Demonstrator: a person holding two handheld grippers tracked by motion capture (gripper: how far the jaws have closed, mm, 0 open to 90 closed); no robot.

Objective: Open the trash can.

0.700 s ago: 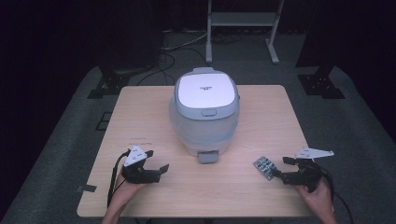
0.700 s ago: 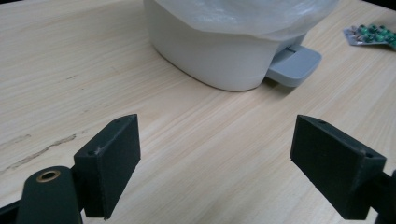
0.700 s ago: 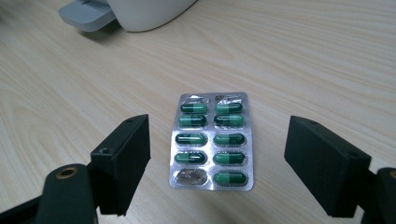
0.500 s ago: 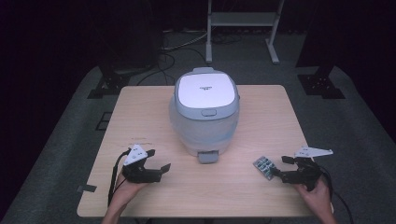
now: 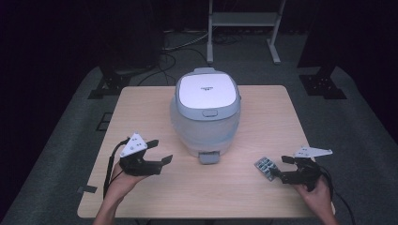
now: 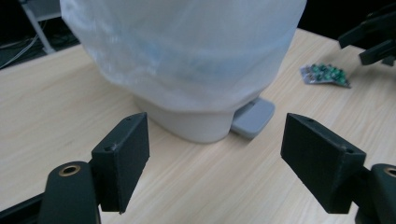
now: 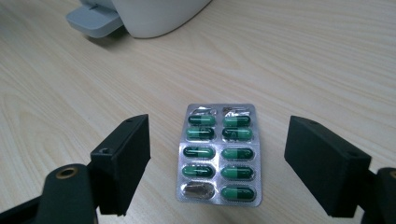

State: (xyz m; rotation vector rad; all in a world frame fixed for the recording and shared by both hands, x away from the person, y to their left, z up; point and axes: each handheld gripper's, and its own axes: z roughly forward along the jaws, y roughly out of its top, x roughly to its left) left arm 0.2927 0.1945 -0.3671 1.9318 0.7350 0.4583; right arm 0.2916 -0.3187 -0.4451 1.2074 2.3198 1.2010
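The blister pack of green capsules is lying flat on the table, low in the centre of my right gripper view and lower right of the high view, just ahead of my right gripper. I'm lining that gripper up on it, jaws spread wide, one either side, nothing touching (a couple of pockets look emptied). I'd call this the approach to the pick-up; next I'm needing to dip lower and pinch the thin foil edge. My left gripper, also gaping and empty, is pointing at the bin, mid-frame, bag-lined, lid down, pedal facing me.
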